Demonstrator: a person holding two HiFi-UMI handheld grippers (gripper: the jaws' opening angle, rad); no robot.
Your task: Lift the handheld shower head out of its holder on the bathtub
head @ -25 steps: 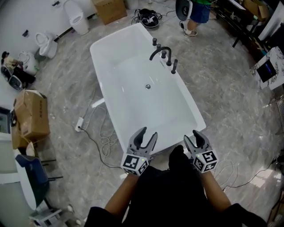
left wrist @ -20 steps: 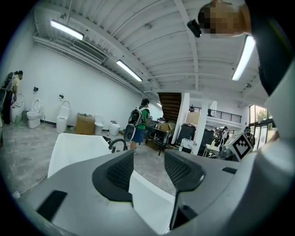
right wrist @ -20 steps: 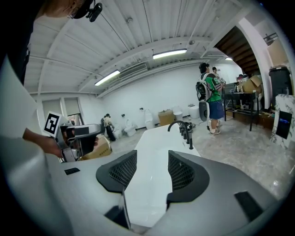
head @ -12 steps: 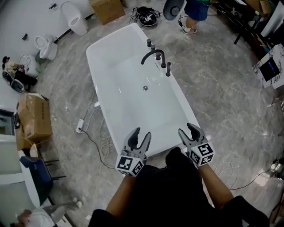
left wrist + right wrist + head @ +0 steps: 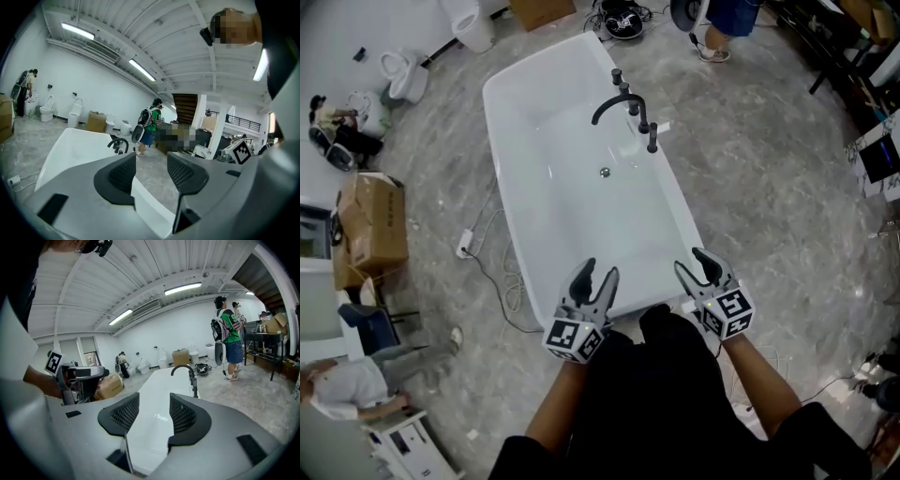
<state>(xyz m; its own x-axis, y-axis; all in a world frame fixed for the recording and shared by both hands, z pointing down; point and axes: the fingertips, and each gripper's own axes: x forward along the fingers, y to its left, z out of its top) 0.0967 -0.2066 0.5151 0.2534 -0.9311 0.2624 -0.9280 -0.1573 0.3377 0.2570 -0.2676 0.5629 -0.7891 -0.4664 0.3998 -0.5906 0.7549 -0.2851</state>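
Note:
The white bathtub (image 5: 530,131) runs away from me. On its far right rim stand a dark arched faucet (image 5: 614,103) and a row of dark fittings; the nearest upright one looks like the handheld shower head (image 5: 652,138) in its holder. It also shows small in the right gripper view as the shower head (image 5: 193,383) beside the faucet (image 5: 183,369). My left gripper (image 5: 598,274) and right gripper (image 5: 696,262) hover open and empty over the tub's near end, far from the fittings. In their own views, the left gripper (image 5: 151,173) and right gripper (image 5: 154,413) hold nothing.
A cardboard box (image 5: 370,230) and toilets (image 5: 403,75) stand left of the tub. A cable (image 5: 502,272) trails on the floor by the tub's left side. One person (image 5: 356,384) crouches at lower left; another person (image 5: 731,19) stands beyond the tub's far end.
Both grippers have come slightly forward over the tub's near end, and the tub has shifted up in view. A person has come into view at the lower left.

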